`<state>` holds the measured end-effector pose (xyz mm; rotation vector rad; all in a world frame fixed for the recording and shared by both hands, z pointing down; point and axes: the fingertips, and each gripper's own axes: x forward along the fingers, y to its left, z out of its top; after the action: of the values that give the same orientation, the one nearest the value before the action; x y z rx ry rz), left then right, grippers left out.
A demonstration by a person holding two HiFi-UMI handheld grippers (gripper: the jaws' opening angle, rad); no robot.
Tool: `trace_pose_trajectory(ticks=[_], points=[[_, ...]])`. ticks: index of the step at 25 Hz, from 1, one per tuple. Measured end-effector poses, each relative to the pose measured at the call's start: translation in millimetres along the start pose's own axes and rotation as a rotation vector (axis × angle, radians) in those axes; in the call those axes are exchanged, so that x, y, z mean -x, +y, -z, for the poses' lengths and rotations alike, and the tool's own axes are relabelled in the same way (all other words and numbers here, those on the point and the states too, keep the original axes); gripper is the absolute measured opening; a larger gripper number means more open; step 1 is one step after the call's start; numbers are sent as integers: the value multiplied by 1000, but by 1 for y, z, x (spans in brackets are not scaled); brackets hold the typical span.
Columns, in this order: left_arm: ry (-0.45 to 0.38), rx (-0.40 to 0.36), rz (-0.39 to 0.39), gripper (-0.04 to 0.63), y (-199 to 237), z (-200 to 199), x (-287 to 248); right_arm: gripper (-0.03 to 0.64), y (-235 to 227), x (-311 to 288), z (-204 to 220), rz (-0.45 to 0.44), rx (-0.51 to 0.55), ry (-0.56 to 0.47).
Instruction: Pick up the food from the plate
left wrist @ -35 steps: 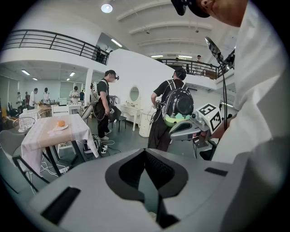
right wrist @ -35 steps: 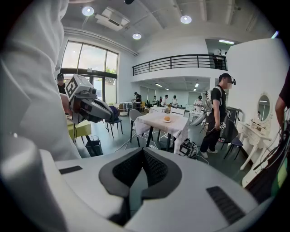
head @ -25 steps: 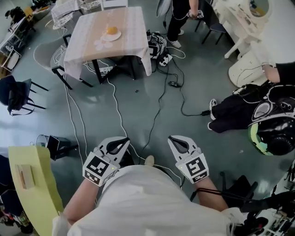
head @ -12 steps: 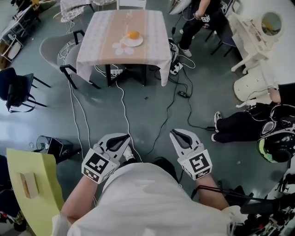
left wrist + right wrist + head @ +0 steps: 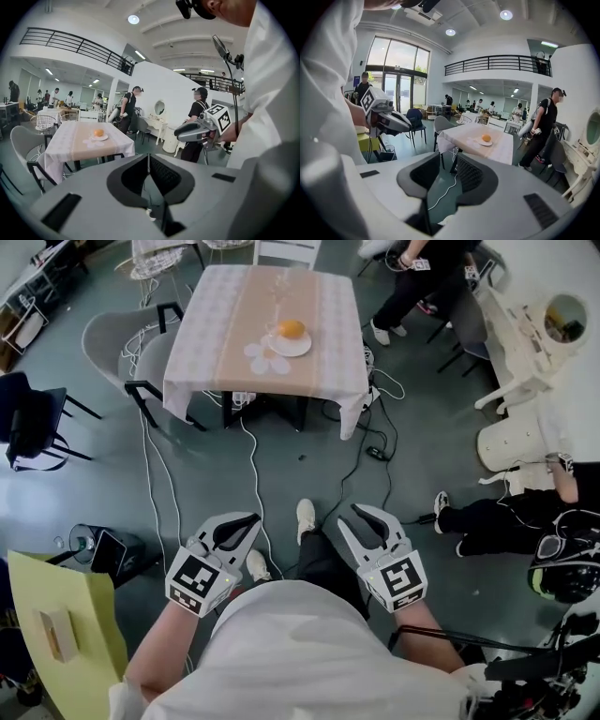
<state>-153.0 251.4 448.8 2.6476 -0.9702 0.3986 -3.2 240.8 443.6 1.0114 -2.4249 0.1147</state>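
Observation:
An orange food item [image 5: 292,329] lies on a white plate [image 5: 302,346] on a cloth-covered table [image 5: 328,343], far ahead across the floor. Both grippers are held close to the person's body, well short of the table. My left gripper [image 5: 250,519] is shut and holds nothing. My right gripper [image 5: 352,516] has its jaws opening, with nothing between them. In the left gripper view, beyond the left gripper [image 5: 148,157], the food [image 5: 98,133] shows small on the plate [image 5: 100,138]. In the right gripper view the food [image 5: 486,138] sits past the right gripper [image 5: 448,164].
Grey chairs [image 5: 117,343] stand left of the table. Cables [image 5: 251,465] run over the floor towards me. A yellow-green chair [image 5: 56,624] is at my lower left, black gear [image 5: 562,559] at the right. People [image 5: 412,282] stand beyond the table, beside white furniture [image 5: 525,343].
The table with the plate has come nearer and shifted right in the head view. A foot has stepped forward. The right gripper's jaws have parted; the left stays shut.

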Motion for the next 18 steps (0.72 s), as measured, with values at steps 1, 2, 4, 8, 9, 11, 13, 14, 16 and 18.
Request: trace_pose_trajectory(ticks=[1, 2, 4, 8, 9, 11, 13, 14, 16, 18], points=[[0, 2, -2, 9, 8, -4, -7, 115, -9, -10, -4, -9, 3, 0], [3, 4, -8, 11, 17, -9, -15, 115, -20, -20, -8, -19, 8, -8], [16, 10, -32, 16, 39, -19, -33, 115, -45, -43, -21, -45, 14, -35], [40, 13, -69, 66, 80, -54, -82, 115, -106, -83, -45, -86, 29, -87], [45, 6, -70, 76, 88, -64, -95, 115, -121, -90, -51, -92, 31, -97], [67, -19, -70, 96, 106, -80, -123, 115, -150, -100, -60, -95, 26, -121], [96, -41, -77, 111, 126, -93, -150, 115, -175, -106, -63, -93, 12, -143], [110, -48, -80, 119, 136, -98, -163, 115, -187, -107, -61, -90, 4, -148], [137, -62, -87, 137, 153, -107, -191, 115, -211, -111, -50, -81, -22, -138], [160, -84, -90, 161, 169, -116, -220, 123, -234, -116, -38, -70, -42, -113]])
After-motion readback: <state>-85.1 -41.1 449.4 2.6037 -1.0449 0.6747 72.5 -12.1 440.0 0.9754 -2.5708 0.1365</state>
